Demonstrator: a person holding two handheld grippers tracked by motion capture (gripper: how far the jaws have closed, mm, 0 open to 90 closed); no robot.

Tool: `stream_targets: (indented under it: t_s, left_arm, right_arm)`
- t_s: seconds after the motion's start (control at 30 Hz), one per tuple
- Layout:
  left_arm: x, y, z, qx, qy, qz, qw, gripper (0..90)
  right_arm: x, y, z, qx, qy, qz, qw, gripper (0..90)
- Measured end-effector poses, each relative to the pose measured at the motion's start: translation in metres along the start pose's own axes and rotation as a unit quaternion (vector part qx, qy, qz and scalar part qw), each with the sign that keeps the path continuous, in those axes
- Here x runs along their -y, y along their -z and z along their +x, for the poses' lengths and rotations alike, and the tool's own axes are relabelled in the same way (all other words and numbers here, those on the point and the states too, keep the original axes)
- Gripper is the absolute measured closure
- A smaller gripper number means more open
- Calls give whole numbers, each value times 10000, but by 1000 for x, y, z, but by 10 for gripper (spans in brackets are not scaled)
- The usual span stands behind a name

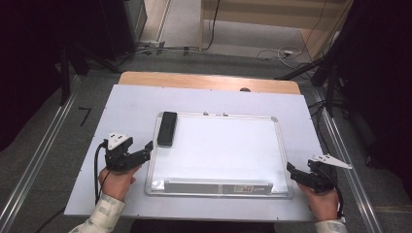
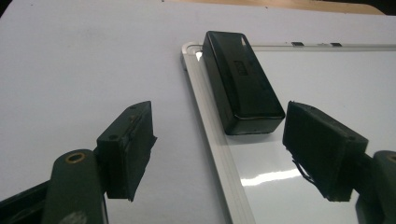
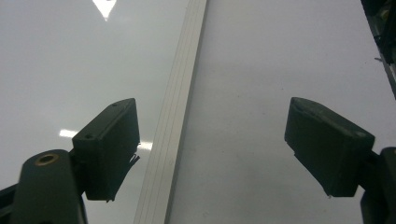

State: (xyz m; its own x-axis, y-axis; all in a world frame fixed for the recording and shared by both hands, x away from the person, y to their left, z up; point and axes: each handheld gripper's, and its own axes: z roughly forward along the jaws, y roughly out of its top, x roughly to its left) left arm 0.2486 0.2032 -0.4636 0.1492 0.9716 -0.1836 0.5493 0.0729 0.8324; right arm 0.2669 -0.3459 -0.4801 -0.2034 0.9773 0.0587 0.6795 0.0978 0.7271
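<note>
White sheet [image 1: 121, 111]; whiteboard [image 1: 223, 150]: glossy, silver-framed; eraser [image 1: 167, 128]: black, oblong

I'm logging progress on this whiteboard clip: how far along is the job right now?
Early stage. Done: the white, aluminium-framed whiteboard looks free of marks. In hand: the left gripper stands open just short of the black rectangular eraser, which lies along the board's left frame edge, not yet grasped. The right gripper hangs open over the board's right frame edge. Left: closing on the eraser and lifting it.
</note>
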Motion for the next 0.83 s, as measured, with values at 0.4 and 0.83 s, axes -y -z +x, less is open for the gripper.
stream_targets:
  t_s: [0.4,0.83]
  left_arm:
    - [5,6,17,-164,137,31,9998,250]
    - [14,15,38,-381,275,89,9989,250]
  right_arm:
    - [0,0,0,0,-2,-3,10000,166]
    - [0,0,0,9,-4,-2,10000,166]
